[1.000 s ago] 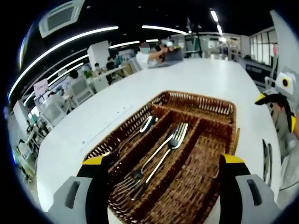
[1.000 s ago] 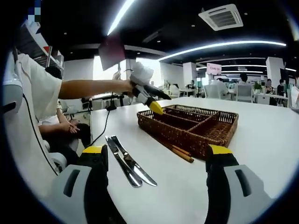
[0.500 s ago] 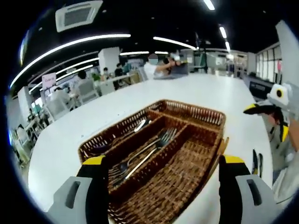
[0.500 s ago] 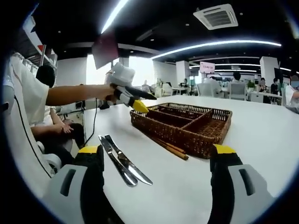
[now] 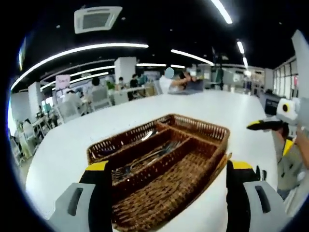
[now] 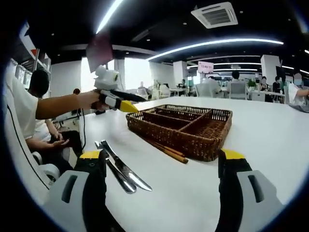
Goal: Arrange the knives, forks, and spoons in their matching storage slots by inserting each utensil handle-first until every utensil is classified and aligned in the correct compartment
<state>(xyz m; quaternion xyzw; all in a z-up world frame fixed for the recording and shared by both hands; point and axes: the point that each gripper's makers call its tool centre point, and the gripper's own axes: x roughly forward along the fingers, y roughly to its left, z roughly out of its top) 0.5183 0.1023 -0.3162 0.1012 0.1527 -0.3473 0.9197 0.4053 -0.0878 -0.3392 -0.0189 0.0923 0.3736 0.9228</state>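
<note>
Currently both grippers are held w/ jaws apart, nothing gripped: left gripper (image 5: 165, 181) above near end of wicker tray (image 5: 193, 169), forks (image 5: 145, 162) seen in its middle slot. Two knives (image 6: 120, 169) lie on table (image 6: 270, 135) just ahead of right gripper (image 6: 161, 169), beside tray.

An open office with a dark ceiling (image 5: 159, 19): light strips (image 6: 217, 44) at 12 o'clock, an air vent (image 5: 98, 18) at 11, white desks (image 5: 120, 92) behind.
</note>
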